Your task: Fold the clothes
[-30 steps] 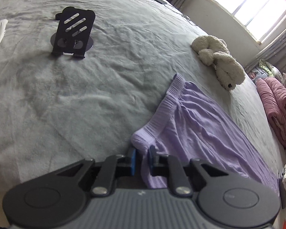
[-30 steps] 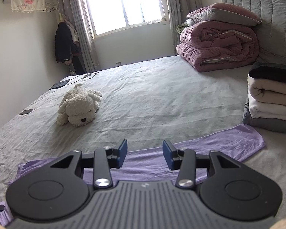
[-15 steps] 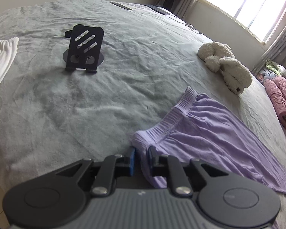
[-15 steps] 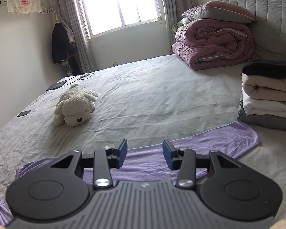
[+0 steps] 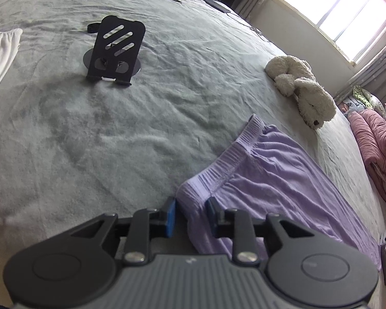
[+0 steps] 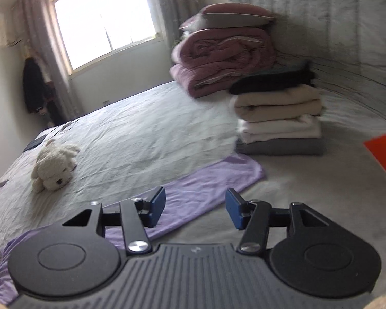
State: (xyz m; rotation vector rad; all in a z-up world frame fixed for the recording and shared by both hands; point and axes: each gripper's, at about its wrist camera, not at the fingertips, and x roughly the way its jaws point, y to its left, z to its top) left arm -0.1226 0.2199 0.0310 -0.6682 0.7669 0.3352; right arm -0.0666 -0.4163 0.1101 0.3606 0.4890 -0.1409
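Garment: lilac trousers lay stretched along the grey bed, waistband end toward the left tool, legs together in one long strip running to the hem near the stack.
Left tool: its blue pads stood either side of the near waistband corner with a visible gap on each side of the cloth, so I judged it spread rather than pinching; the corner rested on the bed.
Right tool: spread wide and empty, hovering over the strip's near edge toward the leg end, probably lined up to take that edge.
Why so placed: one tool at each end of the strip suits lifting or carrying one end onto the other.
Fold state: the legs looked laid one upon the other lengthwise; whether a crosswise fold was due I could only guess.
Folded stack: black, beige, white and grey pieces piled just past the hem, likely where finished items went.
Nearby: plush dog and black phone stand sat well apart from the trousers.
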